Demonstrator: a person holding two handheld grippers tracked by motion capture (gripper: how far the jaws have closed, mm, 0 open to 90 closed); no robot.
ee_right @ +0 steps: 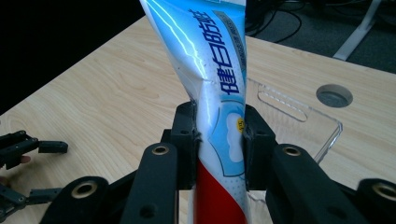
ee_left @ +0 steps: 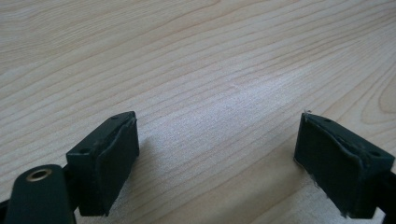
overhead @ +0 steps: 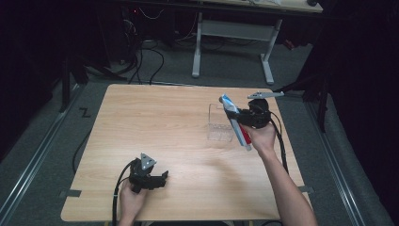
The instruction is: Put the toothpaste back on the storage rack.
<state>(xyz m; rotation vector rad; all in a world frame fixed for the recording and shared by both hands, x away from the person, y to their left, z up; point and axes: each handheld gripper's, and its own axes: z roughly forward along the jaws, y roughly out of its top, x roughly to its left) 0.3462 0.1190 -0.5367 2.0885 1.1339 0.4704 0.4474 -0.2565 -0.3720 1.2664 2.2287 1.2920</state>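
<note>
A blue, white and red toothpaste tube (overhead: 234, 120) is held up above the right part of the wooden table (overhead: 155, 127). My right gripper (overhead: 241, 117) is shut on it across its middle. In the right gripper view the tube (ee_right: 210, 70) rises between the pads, blue end up and red end down. A clear plastic bin (overhead: 219, 124) stands on the table just left of and below the tube; its rim (ee_right: 299, 109) lies behind the tube. My left gripper (overhead: 163, 178) rests near the table's front left, open, with bare wood between its pads (ee_left: 116, 154).
A cable hole (ee_right: 334, 95) is cut in the table beyond the bin. Another desk's white legs (overhead: 197, 47) and cables stand on the floor past the far edge. Dark surroundings flank the table on both sides.
</note>
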